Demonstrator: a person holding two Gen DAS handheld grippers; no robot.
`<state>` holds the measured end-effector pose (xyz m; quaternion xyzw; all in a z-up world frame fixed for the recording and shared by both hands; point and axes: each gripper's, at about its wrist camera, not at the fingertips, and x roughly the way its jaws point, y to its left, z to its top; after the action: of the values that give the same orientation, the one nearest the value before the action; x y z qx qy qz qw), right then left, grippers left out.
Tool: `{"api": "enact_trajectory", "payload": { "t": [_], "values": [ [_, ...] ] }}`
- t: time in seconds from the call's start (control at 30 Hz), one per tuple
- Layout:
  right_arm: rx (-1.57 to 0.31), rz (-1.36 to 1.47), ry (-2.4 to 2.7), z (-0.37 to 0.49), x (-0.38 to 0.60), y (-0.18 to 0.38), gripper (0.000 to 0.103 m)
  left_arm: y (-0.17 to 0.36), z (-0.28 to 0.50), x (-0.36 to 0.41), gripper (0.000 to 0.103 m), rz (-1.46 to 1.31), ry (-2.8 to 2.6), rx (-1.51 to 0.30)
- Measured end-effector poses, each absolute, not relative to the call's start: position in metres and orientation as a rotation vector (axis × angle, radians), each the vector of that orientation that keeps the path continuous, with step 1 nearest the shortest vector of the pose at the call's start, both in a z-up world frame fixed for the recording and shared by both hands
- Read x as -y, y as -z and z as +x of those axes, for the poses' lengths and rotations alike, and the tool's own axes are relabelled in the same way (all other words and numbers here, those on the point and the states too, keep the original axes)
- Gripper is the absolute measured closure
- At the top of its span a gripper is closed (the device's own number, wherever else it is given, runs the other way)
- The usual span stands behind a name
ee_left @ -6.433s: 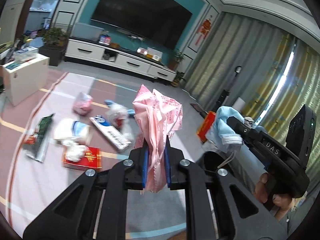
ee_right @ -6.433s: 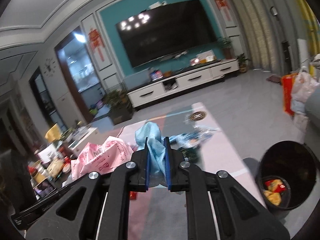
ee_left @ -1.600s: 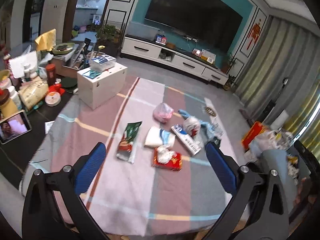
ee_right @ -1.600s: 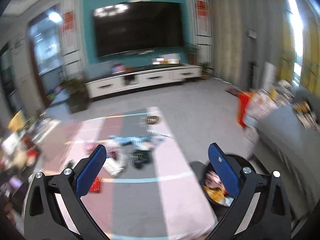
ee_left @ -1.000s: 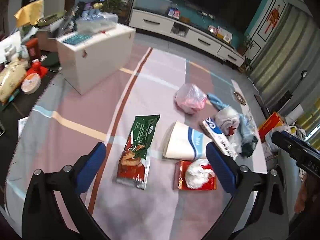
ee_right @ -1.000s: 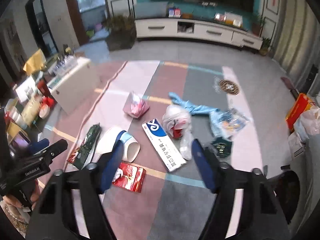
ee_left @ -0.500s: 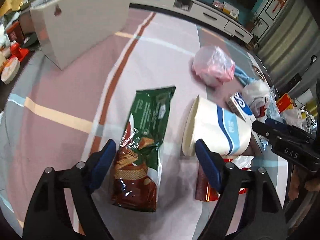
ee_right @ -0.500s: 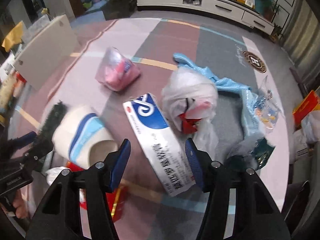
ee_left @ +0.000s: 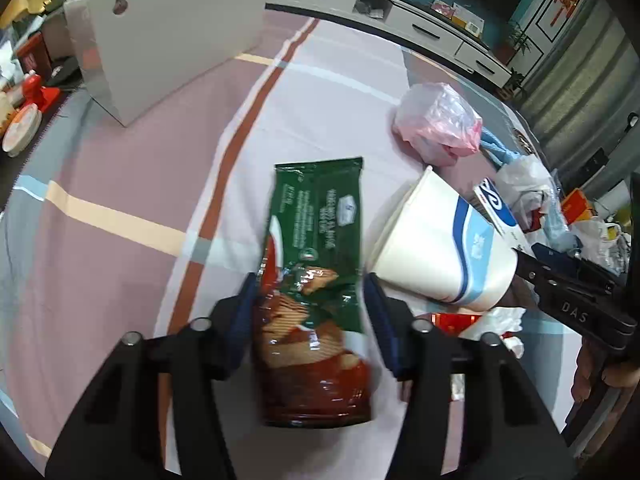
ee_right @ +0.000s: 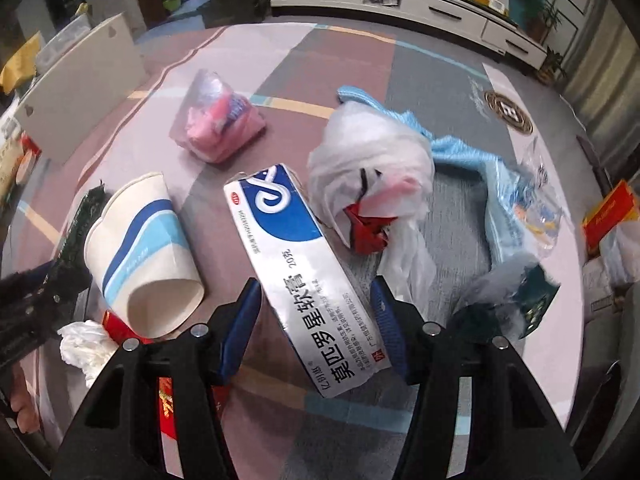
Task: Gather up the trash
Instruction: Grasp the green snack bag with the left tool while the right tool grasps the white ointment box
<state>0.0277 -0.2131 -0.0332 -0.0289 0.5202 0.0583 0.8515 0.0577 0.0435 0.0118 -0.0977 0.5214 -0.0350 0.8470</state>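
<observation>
Both grippers dropped to rug since earlier: left gripper (ee_left: pixel 310 312) apart astride snack bag (ee_left: pixel 316 280), right gripper (ee_right: pixel 316 320) apart astride ointment box (ee_right: pixel 296 264); pickups imminent

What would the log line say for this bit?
step: reaching for trash | left gripper: open, fingers either side of green snack bag | right gripper: open, fingers either side of ointment box | lifted: nothing
</observation>
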Motion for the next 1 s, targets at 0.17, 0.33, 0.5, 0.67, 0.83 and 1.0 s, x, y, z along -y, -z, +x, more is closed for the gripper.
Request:
{"api": "enact_trajectory", "payload": {
  "t": [0.17,0.33,0.5,0.67,0.83,1.0],
  "values": [
    [-1.11,-0.122,-0.12,0.027,0.206,0.04,0.048,-0.012,0.06,-0.047,0.074,-0.23,0.067,-1.087],
    [-1.104,-0.118,-0.138,0.024,0.205,0.041,0.057,-0.019,0.055,-0.048,0.081,-0.24,0.066,-1.059],
    [-1.089,-0.068,-0.147,0.015,0.208,0.03,0.059,-0.041,0.042,-0.045,0.082,-0.235,0.071,-0.987],
    [-1.024,0.0,-0.171,-0.005,0.212,-0.001,0.059,-0.07,0.022,-0.037,0.082,-0.23,0.1,-0.893],
    [-0.92,0.098,-0.197,-0.038,0.223,-0.036,0.059,-0.094,0.001,-0.021,0.082,-0.208,0.151,-0.81],
    [-0.832,0.179,-0.153,-0.073,0.247,-0.058,0.059,-0.109,-0.018,-0.001,0.082,-0.175,0.197,-0.754]
  ]
}}
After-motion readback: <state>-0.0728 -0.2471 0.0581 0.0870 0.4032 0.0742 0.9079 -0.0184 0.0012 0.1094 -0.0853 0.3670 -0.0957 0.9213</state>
